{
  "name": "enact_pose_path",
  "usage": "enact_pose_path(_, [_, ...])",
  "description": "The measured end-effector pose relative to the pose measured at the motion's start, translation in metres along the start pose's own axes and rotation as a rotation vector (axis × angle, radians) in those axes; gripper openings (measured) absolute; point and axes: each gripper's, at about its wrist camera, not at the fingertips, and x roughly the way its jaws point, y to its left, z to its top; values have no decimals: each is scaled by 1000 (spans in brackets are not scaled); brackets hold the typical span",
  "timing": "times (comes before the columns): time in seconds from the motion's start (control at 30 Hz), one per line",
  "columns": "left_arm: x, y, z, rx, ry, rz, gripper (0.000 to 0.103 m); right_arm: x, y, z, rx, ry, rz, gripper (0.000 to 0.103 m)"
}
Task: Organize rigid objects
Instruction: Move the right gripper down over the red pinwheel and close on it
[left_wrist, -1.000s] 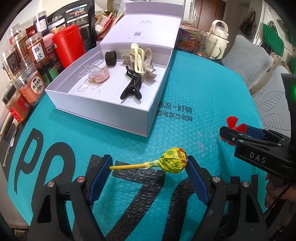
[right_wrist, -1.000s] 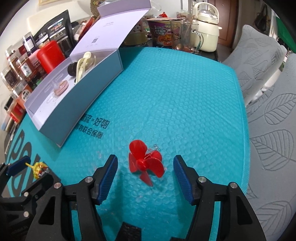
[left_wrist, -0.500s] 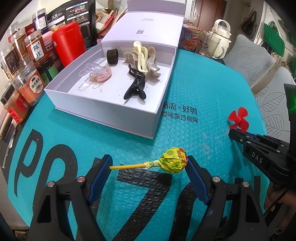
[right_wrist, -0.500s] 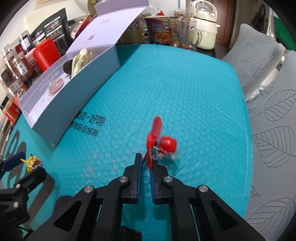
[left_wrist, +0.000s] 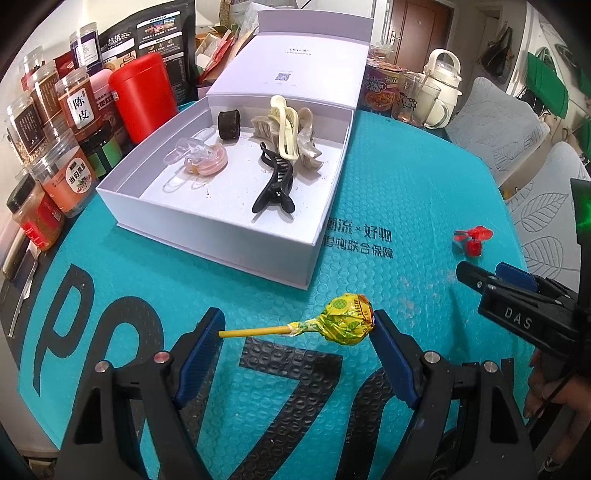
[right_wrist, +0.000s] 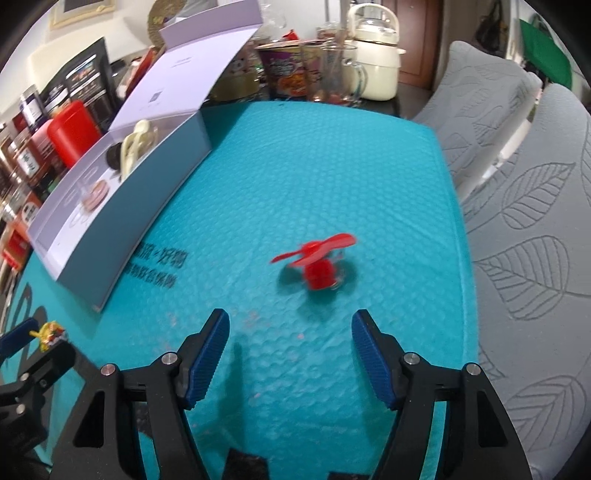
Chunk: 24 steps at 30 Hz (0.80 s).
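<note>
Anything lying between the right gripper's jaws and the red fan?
Nothing: only bare teal bubble mat separates the open right gripper from the red fan, clearest in the right wrist view.

You are working in a lived-in home, at a cluttered table in what looks like a dining or living corner. A teal bubble mailer (left_wrist: 388, 177) covers the tabletop as a work mat. Along the far left stand labelled spice and dried-food jars (left_wrist: 74, 110), a red canister (left_wrist: 142, 98) and black snack pouches (left_wrist: 155, 29). At the far edge you see an instant noodle cup (right_wrist: 284, 70), a glass mug (right_wrist: 338, 74) and a cream electric kettle (right_wrist: 376, 55). To the right sit grey leaf-patterned cushions (right_wrist: 535, 221). A brown wooden door (left_wrist: 413, 29) and hanging bags (left_wrist: 546, 85) close off the far side.
</note>
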Motion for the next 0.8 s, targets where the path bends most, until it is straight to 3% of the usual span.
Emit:
enact_pose_path(0.37, [8,-4,15,0,0,6,80,21,-6,25,-5,-45,-6,68])
enact_pose_path(0.47, [11,-6,17,2,4,9,80,29,-5,29,-13,-46,-4,57])
enact_pose_path(0.5, [11,-7,18,1,5,10,80,32,-5,30,-12,-41,-3,48])
enact_pose_path(0.8, [7,-8,17,2,4,23,80,25,-3,28,-39,-69,30,46])
